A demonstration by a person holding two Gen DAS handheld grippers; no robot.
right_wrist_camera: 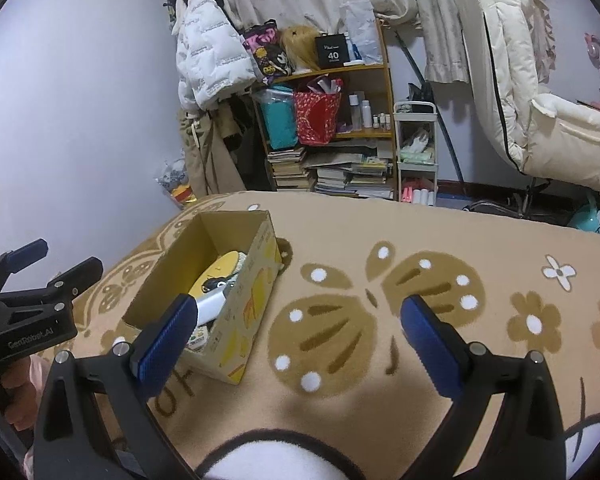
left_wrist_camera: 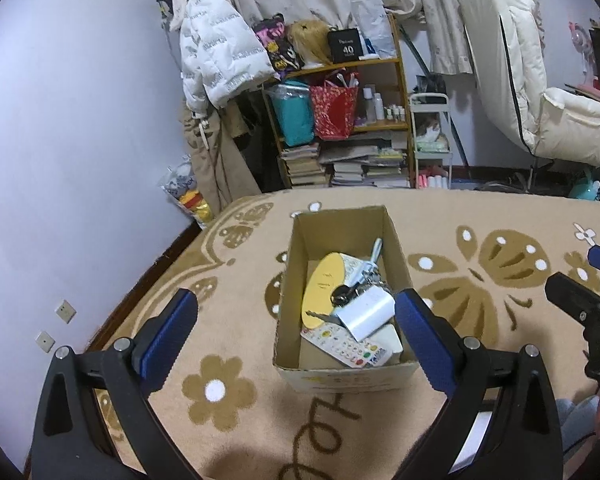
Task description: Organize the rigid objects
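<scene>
The left gripper [left_wrist_camera: 296,312] hangs spread wide and empty above a tan floral blanket [left_wrist_camera: 480,216]. Between its blue pads sits an open cardboard box [left_wrist_camera: 300,248] holding a yellow disc [left_wrist_camera: 324,288], keys [left_wrist_camera: 346,294], a white card [left_wrist_camera: 370,314] and a remote control [left_wrist_camera: 344,346]. To the right, the right gripper [right_wrist_camera: 298,316] is likewise spread and empty over a butterfly pattern.

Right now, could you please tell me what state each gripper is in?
Left gripper: open, holding nothing, above the brown cardboard box.
Right gripper: open, holding nothing.
</scene>
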